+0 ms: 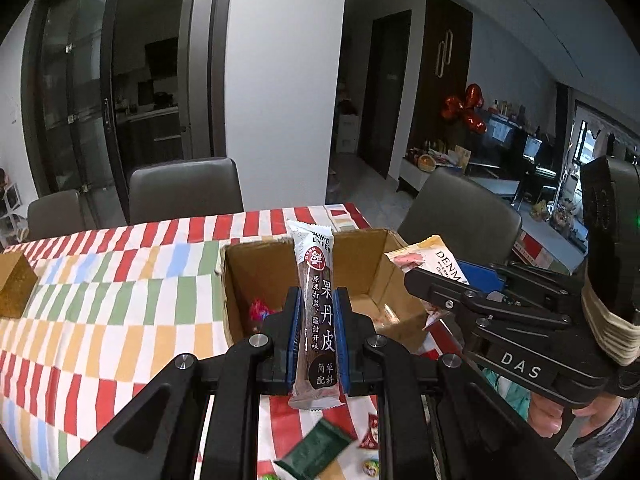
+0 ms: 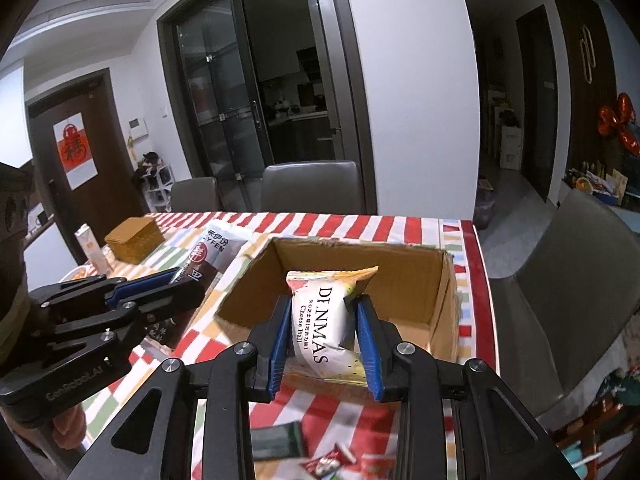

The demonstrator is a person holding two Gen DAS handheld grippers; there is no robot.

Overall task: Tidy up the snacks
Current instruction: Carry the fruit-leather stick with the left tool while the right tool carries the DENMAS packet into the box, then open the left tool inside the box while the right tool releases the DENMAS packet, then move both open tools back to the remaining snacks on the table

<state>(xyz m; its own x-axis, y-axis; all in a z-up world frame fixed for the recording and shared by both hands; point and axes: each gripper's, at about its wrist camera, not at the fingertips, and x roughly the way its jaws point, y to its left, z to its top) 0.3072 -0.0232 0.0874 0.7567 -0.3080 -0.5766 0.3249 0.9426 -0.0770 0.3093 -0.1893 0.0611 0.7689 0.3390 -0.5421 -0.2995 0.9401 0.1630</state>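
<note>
Left gripper (image 1: 316, 320) clenched on one fruit bar (image 1: 317, 312), held upright by its middle so it can drop endways. Right gripper (image 2: 324, 328) squeezes one cheese-ball pack (image 2: 326, 320). Both hang at the near edge of the single open box (image 2: 436, 304), which sits far right on the striped table (image 1: 100, 300), likely for dropping in. Loose wrappers near: three, maybe more, blurred.

table (image 2: 404, 222): striped cloth | cardboard box (image 2: 446, 304) | gold box (image 2: 134, 238) | loose snacks (image 1: 316, 450)
</note>
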